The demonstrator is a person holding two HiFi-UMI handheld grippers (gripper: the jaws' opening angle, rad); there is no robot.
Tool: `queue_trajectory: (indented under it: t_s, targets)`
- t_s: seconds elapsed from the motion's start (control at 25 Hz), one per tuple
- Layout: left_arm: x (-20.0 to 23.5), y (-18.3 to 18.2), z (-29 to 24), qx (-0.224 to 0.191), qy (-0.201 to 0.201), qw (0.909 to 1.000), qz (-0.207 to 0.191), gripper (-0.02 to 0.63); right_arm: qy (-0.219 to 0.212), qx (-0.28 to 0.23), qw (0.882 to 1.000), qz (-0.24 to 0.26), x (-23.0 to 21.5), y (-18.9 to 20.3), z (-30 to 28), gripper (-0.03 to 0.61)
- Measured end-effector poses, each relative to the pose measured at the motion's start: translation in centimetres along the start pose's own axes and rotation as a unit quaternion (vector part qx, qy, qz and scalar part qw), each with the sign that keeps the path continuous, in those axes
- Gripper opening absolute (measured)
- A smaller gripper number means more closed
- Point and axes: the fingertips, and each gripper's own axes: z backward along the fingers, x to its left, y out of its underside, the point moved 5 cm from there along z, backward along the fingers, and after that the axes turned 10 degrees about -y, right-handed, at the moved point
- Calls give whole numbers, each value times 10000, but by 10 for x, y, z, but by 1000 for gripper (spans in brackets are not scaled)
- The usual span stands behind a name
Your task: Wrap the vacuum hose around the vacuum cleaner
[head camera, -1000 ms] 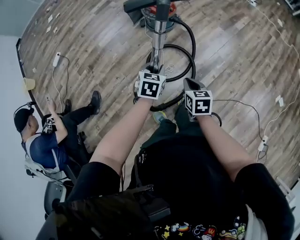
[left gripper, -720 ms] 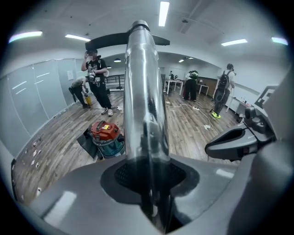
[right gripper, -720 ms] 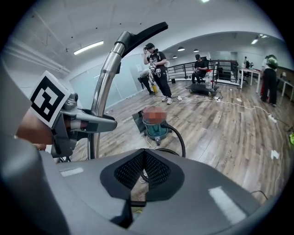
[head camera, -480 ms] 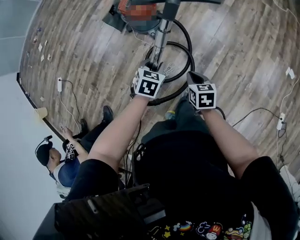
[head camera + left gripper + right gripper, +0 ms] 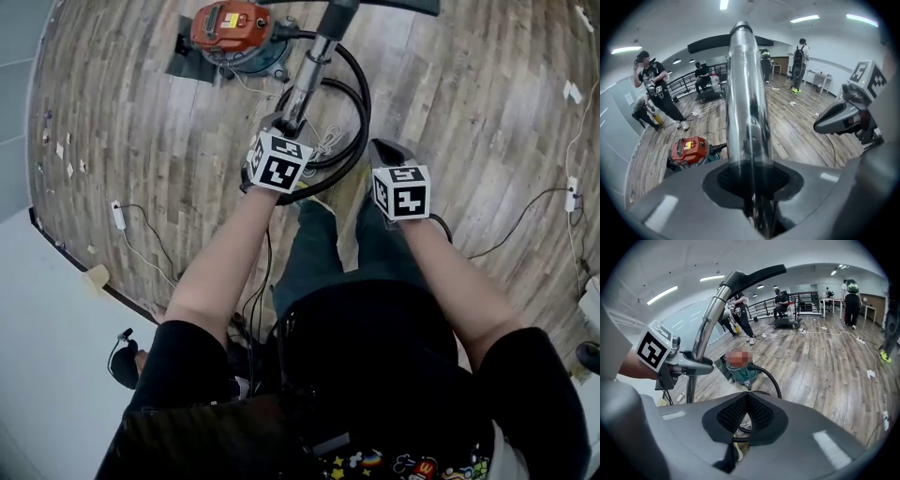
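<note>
Grips the metal wand (image 5: 745, 93) with the left gripper (image 5: 752, 180), jaws clenched hard on the chrome tube, just above the centre of the head view. Holds it tilted up and away, floor head (image 5: 754, 273) uppermost. Seemingly does so to lift the stiff end of the line off the ground and gain a handle for steering the rest.

Leaves the vacuum hose (image 5: 361, 103) in loose black loops on the wooden floor (image 5: 469, 84), upper middle of the head view, between the person's shoes and the vacuum cleaner (image 5: 230, 28). Not yet wound round anything: leaves the canister's side, curls past the wand and comes back toward the feet. Places the orange-red canister at the upper left of that view, standing on the floor, apart from both grippers.

Carries the right gripper (image 5: 377, 150) free, just right of the wand, jaws closed on each other with nothing caught between them. Shows only floor, a shoe and a stretch of hose through the gap under the pads in the right gripper view. Probably kept spare this way, ready to open and gather a loop once the wand is brought toward the canister.
</note>
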Motion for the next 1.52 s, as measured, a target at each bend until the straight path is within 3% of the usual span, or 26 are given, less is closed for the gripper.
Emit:
queue_trajectory:
  t_s: [0.24, 0.36, 0.64, 0.88, 1.2, 1.32, 1.52]
  targets:
    - [32, 30, -81, -176, 277, 9962, -805, 110, 310, -52, 9995, -51, 5, 6, -69, 25]
    - [43, 50, -135, -305, 341, 9942, -975, 106, 354, -121, 9992, -149, -9, 18, -125, 25]
    - [62, 109, -269, -361, 228, 9944, -965, 88, 283, -247, 9992, -134, -55, 56, -266, 25]
    - [76, 129, -372, -421, 5, 9943, -975, 64, 274, -261, 9993, 62, -96, 98, -354, 25]
    - [74, 186, -502, -9, -121, 9985, -533, 58, 418, -424, 9973, 439, -154, 110, -430, 25]
    - [70, 207, -545, 140, -90, 9983, -557, 56, 470, -371, 9967, 540, -171, 119, -452, 25]
    - [60, 213, -583, 235, -220, 9973, -655, 74, 428, -207, 9971, 597, -180, 133, -463, 25]
